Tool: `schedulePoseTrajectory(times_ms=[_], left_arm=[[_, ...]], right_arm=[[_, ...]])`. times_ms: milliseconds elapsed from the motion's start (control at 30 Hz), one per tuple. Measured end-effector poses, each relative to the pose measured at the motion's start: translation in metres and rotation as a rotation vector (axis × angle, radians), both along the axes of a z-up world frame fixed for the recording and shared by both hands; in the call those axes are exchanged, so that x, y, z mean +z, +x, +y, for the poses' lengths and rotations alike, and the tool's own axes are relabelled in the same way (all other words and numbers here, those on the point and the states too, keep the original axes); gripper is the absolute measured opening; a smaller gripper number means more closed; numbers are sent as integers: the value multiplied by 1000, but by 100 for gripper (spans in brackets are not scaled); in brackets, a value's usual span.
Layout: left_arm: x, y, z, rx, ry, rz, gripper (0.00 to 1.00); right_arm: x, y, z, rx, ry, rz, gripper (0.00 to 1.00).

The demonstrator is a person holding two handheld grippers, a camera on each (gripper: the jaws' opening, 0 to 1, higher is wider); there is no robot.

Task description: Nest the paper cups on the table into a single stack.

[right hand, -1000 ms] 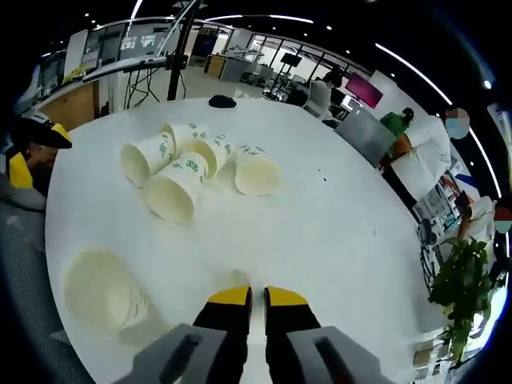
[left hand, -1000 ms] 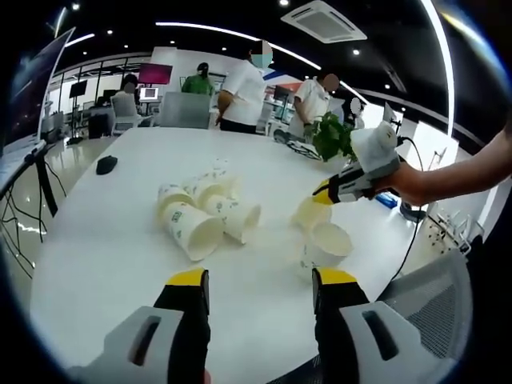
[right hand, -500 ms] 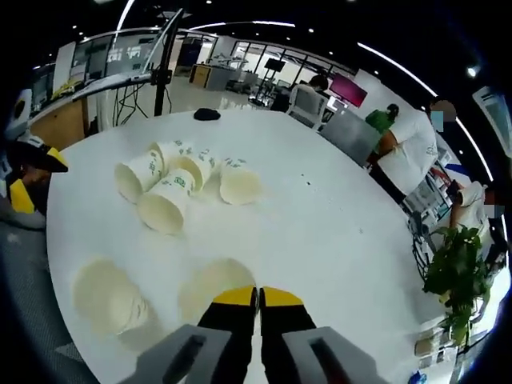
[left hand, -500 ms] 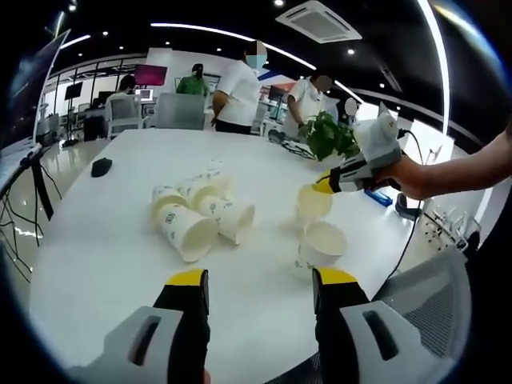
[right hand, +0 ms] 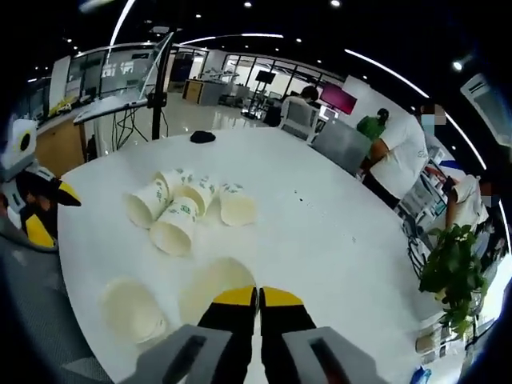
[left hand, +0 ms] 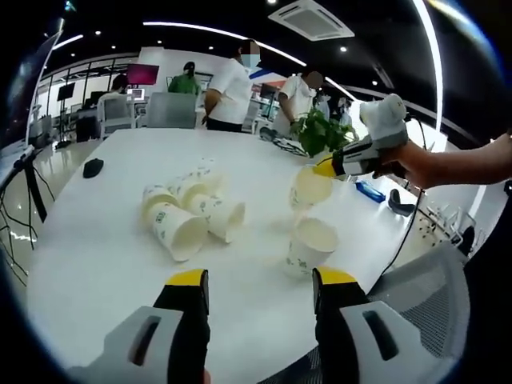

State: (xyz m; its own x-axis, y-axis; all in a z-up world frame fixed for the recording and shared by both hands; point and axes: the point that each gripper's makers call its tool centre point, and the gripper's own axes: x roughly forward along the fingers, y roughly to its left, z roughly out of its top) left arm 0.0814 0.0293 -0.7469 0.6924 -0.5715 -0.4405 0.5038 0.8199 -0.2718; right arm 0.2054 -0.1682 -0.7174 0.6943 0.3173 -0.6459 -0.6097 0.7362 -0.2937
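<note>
Several white paper cups with green print (left hand: pixel 188 214) lie on their sides in a pile on the white table (left hand: pixel 96 240). One cup (left hand: pixel 310 244) stands upright near the table's edge. My right gripper (left hand: pixel 326 169) is shut on the rim of another cup (left hand: pixel 309 186), held tilted in the air just above the upright one. In the right gripper view the jaws (right hand: pixel 258 297) pinch that cup (right hand: pixel 210 285); the upright cup (right hand: pixel 132 309) is to its left and the pile (right hand: pixel 186 211) is beyond. My left gripper (left hand: pixel 262 280) is open, low over the near table edge, holding nothing.
A black mouse (left hand: pixel 93 167) lies on the far left of the table. A potted plant (left hand: pixel 320 133) stands at the far right end. People stand beyond the table's far edge near grey chairs (left hand: pixel 171 110). A mesh chair back (left hand: pixel 432 304) is at the near right.
My right gripper has lifted its cup off the table to above the upright cup. The left gripper stays open and still.
</note>
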Motion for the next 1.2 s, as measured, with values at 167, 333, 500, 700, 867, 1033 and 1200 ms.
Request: schedulePoseTrajectory(times_ms=[167, 333, 500, 700, 867, 1033, 1200], left_arm=[[-2, -1, -1, -9, 0, 5, 51], [-3, -1, -1, -14, 3, 11, 51], [-5, -2, -2, -17, 6, 17, 51], [-5, -4, -3, -19, 10, 21, 51], [-8, -2, -1, -16, 14, 24, 51], [-7, -3, -1, -9, 14, 25, 51], [-6, -2, -1, -6, 13, 26, 51]], right_arm=[[19, -10, 9, 16, 38, -22, 0], [32, -24, 20, 61, 40, -40, 0], [42, -37, 31, 96, 63, -54, 0], [49, -54, 45, 141, 72, -58, 0], [48, -63, 52, 168, 75, -57, 0], [46, -77, 61, 192, 90, -40, 0], [37, -87, 66, 211, 89, -22, 0]])
